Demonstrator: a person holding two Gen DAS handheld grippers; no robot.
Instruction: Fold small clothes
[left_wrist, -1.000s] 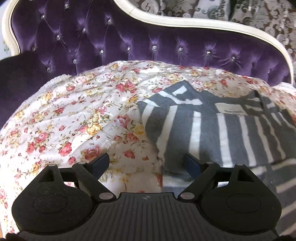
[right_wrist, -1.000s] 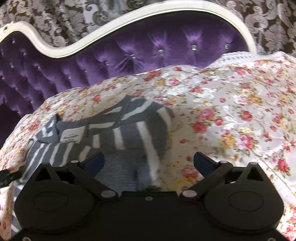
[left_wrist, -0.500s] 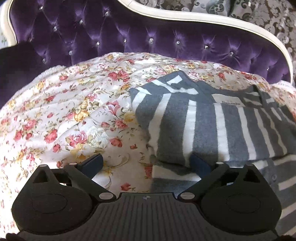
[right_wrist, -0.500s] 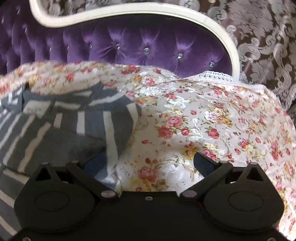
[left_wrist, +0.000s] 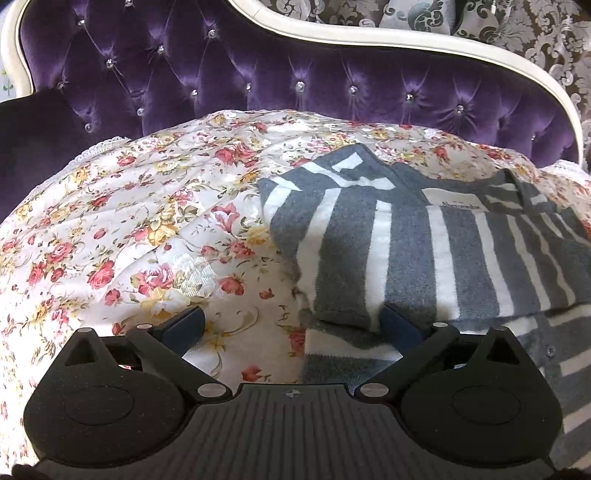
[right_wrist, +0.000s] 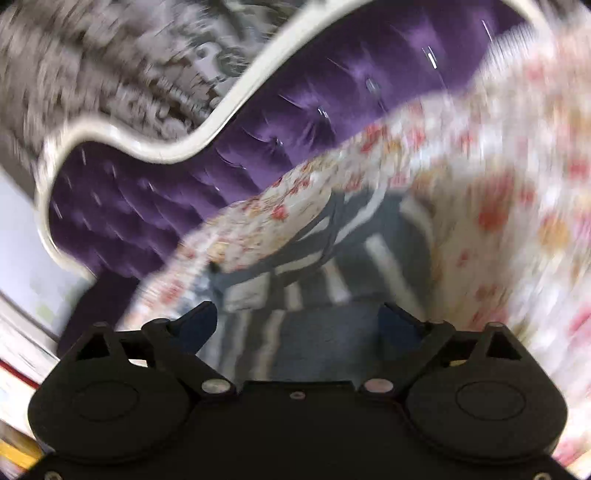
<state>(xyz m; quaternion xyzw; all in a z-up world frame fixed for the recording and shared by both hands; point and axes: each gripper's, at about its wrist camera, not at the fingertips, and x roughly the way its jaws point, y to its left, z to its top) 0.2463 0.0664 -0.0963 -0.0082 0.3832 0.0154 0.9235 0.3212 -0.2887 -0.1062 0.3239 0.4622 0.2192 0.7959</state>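
A grey and white striped garment (left_wrist: 424, 254) lies partly folded on the floral bedspread (left_wrist: 129, 229), with a white label showing near its collar. My left gripper (left_wrist: 291, 325) is open and empty, low over the bedspread at the garment's left front corner; its right finger touches the folded edge. In the right wrist view everything is motion-blurred: my right gripper (right_wrist: 299, 321) is open and empty above the same garment (right_wrist: 332, 295), with the view tilted.
A purple tufted headboard (left_wrist: 295, 74) with a cream frame rises behind the bed, also in the right wrist view (right_wrist: 295, 129). Patterned grey wallpaper (left_wrist: 517, 22) is behind it. The bedspread (right_wrist: 517, 184) extends to the right of the garment.
The right gripper has swung fast back to the left and rolled, blurring its view. The left gripper has drawn back slightly and stays open beside the folded edge.
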